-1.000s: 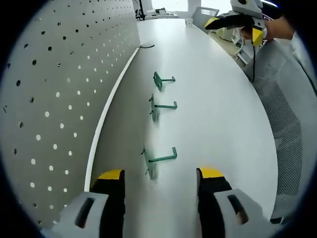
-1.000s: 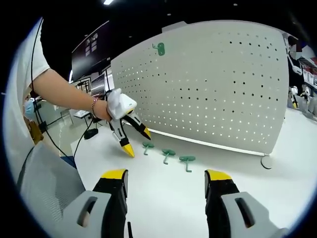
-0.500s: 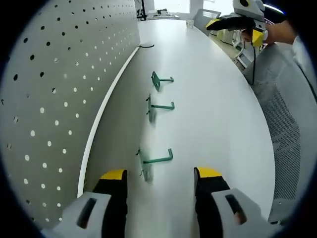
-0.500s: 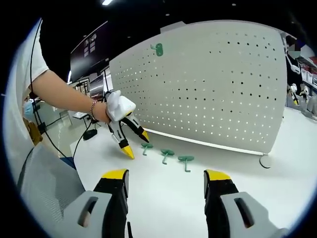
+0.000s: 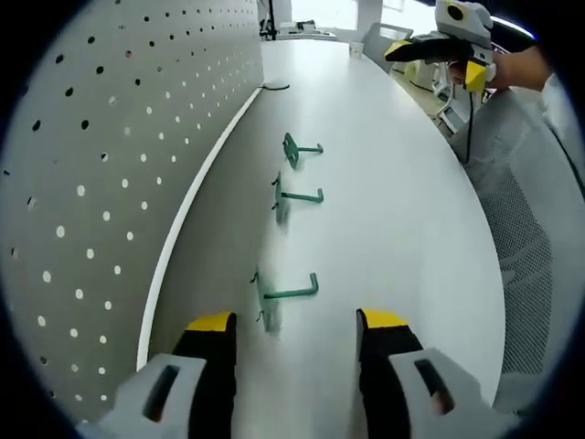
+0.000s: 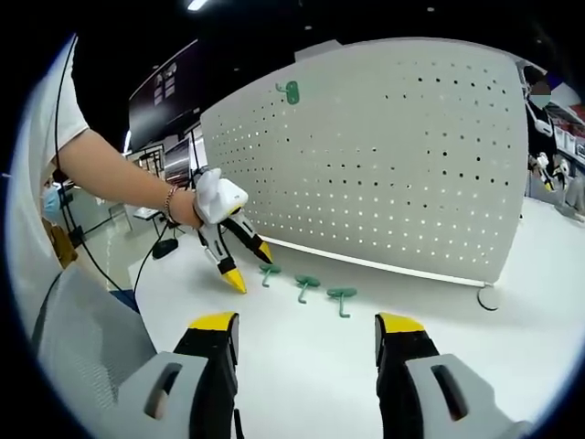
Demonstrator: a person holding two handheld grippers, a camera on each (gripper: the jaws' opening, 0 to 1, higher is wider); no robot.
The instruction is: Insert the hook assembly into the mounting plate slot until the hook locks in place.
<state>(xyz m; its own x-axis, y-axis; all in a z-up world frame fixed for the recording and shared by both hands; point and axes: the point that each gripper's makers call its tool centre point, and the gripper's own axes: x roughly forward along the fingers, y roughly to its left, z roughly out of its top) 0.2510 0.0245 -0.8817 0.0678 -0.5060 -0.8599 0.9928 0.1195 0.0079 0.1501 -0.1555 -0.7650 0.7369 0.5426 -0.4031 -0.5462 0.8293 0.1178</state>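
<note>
Since a second ago my left gripper [image 5: 288, 334] has eased a little closer to the nearest green hook [image 5: 285, 294], which now sits just ahead of its yellow-tipped jaws and roughly between them; the jaws are spread wide with nothing in them. In the left gripper view three green hooks lie in a row on the white table [image 5: 402, 210]: that nearest one, a middle hook [image 5: 294, 195] and a far hook [image 5: 299, 148], each with its flat base plate turned toward the white pegboard [image 5: 119, 137] and its bent arm pointing away from it. None of them touches the board.

My right gripper [image 6: 297, 334] hangs back above the table (well apart from the hooks), jaws parted and empty. From the right gripper view I see my left hand [image 6: 187, 206] holding the left gripper, its open yellow tips angled down just beside the end hook. A fourth green hook [image 6: 290, 91] sits high on the pegboard near its top edge; whether it is fully locked in I cannot tell at this size. A grey mesh chair back [image 5: 526, 238] stands at the table's edge.
</note>
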